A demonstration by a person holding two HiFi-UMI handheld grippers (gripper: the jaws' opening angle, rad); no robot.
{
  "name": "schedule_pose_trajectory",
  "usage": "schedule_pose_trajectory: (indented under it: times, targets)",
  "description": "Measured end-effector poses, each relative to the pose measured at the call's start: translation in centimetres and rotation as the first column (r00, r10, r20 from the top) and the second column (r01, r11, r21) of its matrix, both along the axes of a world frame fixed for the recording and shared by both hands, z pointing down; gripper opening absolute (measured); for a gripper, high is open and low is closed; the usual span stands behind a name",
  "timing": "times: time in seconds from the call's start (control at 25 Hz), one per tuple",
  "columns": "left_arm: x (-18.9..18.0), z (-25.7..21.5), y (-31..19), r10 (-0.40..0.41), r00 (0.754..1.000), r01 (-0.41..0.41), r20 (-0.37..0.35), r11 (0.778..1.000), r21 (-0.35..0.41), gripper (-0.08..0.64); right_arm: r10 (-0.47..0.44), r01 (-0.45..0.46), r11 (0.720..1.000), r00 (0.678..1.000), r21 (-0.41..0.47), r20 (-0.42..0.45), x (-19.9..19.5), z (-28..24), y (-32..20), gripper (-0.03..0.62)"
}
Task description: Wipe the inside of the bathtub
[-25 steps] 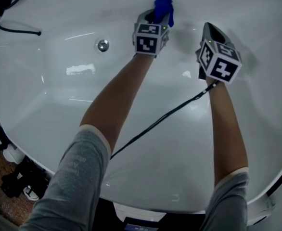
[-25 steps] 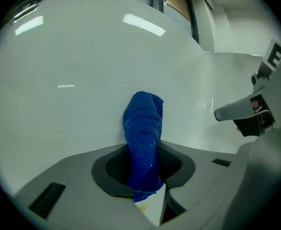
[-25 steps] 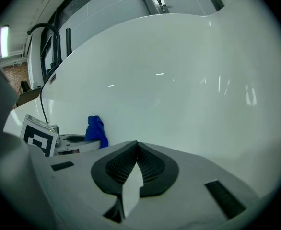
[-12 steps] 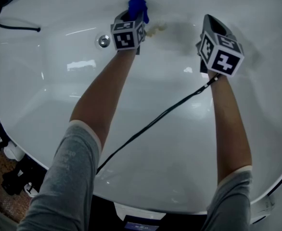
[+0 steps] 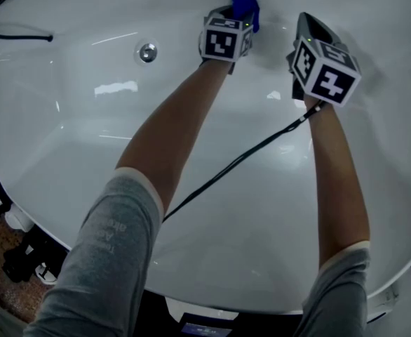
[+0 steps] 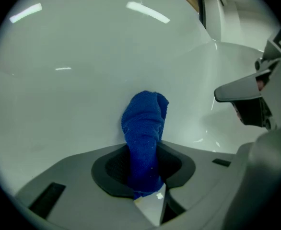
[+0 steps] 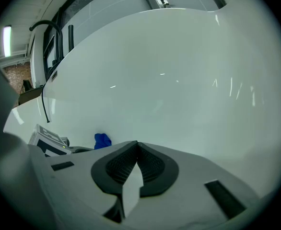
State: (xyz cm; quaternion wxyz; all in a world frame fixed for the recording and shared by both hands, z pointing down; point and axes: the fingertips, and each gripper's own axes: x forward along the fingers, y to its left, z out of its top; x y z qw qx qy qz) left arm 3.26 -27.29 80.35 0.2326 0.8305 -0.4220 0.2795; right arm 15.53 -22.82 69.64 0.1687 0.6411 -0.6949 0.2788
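Observation:
A blue cloth (image 5: 245, 6) is pressed against the far inner wall of the white bathtub (image 5: 86, 160). My left gripper (image 5: 235, 21) is shut on that cloth. In the left gripper view the blue cloth (image 6: 144, 138) stands up between the jaws and touches the tub wall (image 6: 83, 80). My right gripper (image 5: 305, 30) hovers just right of the left one, shut, with nothing between its jaws. The right gripper view shows its jaws (image 7: 137, 150) closed before the tub wall, with the blue cloth (image 7: 102, 140) small at lower left.
A round metal drain fitting (image 5: 147, 51) sits on the tub wall left of the cloth. A black cable (image 5: 240, 160) runs from the right gripper down across the tub. Another black cable (image 5: 16, 35) lies on the rim at upper left. Dark objects (image 5: 9, 258) stand on the floor at lower left.
My left gripper swept the blue cloth left along the far wall, then back right, ending near the right gripper. The right gripper has stayed nearly still.

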Motion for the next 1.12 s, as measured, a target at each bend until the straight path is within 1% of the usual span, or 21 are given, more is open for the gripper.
schedule_pose_trajectory:
  times: [0.08, 0.16, 0.28, 0.44, 0.48, 0.56, 0.64, 0.68, 0.76, 0.8, 0.88, 0.92, 1.0, 1.08, 1.12]
  targets:
    - [-0.4, 0.0, -0.1, 0.027, 1.000, -0.027, 0.011, 1.000, -0.001, 0.121, 0.001, -0.001, 1.000, 1.000, 0.003, 0.000, 0.1, -0.1, -0.1, 0.009]
    - [-1.5, 0.4, 0.0, 0.034, 0.998, -0.033, 0.050, 0.999, -0.026, 0.121, 0.004, -0.004, 1.000, 1.000, 0.002, 0.001, 0.1, 0.0, 0.0, 0.009]
    - [-3.8, 1.8, 0.4, 0.016, 0.994, -0.007, 0.104, 0.996, -0.090, 0.121, -0.001, 0.001, 1.000, 1.000, 0.003, 0.004, -0.1, 0.2, 0.1, 0.009]
    - [-6.9, 3.6, 0.8, -0.010, 0.984, 0.042, 0.175, 0.982, -0.185, 0.121, 0.004, -0.004, 1.000, 1.000, -0.005, 0.005, 0.0, 0.7, 0.4, 0.009]
    - [-7.7, 3.9, 0.7, -0.022, 0.983, 0.060, 0.184, 0.978, -0.201, 0.121, 0.005, -0.005, 1.000, 1.000, -0.008, 0.005, 0.1, 0.7, 0.5, 0.009]
    - [-9.1, 4.0, 0.1, -0.050, 0.979, 0.092, 0.199, 0.974, -0.208, 0.121, 0.008, -0.008, 1.000, 1.000, -0.011, 0.004, 0.3, 0.7, 0.8, 0.009]
    - [-9.7, 4.2, -0.2, -0.064, 0.978, 0.110, 0.200, 0.968, -0.227, 0.121, 0.010, -0.010, 1.000, 1.000, -0.016, 0.004, 0.5, 0.9, 1.1, 0.009]
    - [-9.5, 4.4, -0.1, -0.065, 0.980, 0.111, 0.188, 0.963, -0.247, 0.121, 0.012, -0.012, 1.000, 1.000, -0.018, 0.003, 0.6, 1.0, 1.3, 0.009]
    - [-8.1, 4.9, 0.5, -0.064, 0.989, 0.101, 0.133, 0.951, -0.292, 0.121, 0.014, -0.014, 1.000, 1.000, -0.022, 0.004, 0.6, 1.3, 1.4, 0.009]
    - [-7.3, 5.0, 0.7, -0.062, 0.991, 0.094, 0.114, 0.949, -0.302, 0.121, 0.014, -0.014, 1.000, 1.000, -0.024, 0.004, 0.6, 1.4, 1.5, 0.009]
    - [-6.2, 5.3, 1.0, -0.054, 0.991, 0.088, 0.120, 0.951, -0.296, 0.121, 0.011, -0.011, 1.000, 1.000, -0.027, 0.004, 0.5, 1.8, 1.8, 0.009]
    - [-5.3, 5.3, 1.1, -0.042, 0.993, 0.072, 0.107, 0.954, -0.292, 0.121, 0.010, -0.010, 1.000, 1.000, -0.030, 0.003, 0.6, 1.9, 1.9, 0.009]
    - [-2.8, 5.2, 1.7, 0.010, 0.997, 0.012, 0.072, 0.955, -0.298, 0.121, 0.012, -0.012, 0.999, 1.000, -0.034, -0.002, 0.8, 2.1, 2.0, 0.009]
    - [0.2, 5.1, 2.2, 0.069, 0.997, -0.053, 0.041, 0.954, -0.297, 0.121, 0.014, -0.014, 0.999, 1.000, -0.038, -0.007, 0.9, 2.1, 2.1, 0.009]
    - [1.4, 5.0, 2.3, 0.083, 0.996, -0.070, 0.033, 0.955, -0.290, 0.121, 0.013, -0.013, 0.999, 1.000, -0.040, -0.010, 0.9, 2.1, 2.2, 0.009]
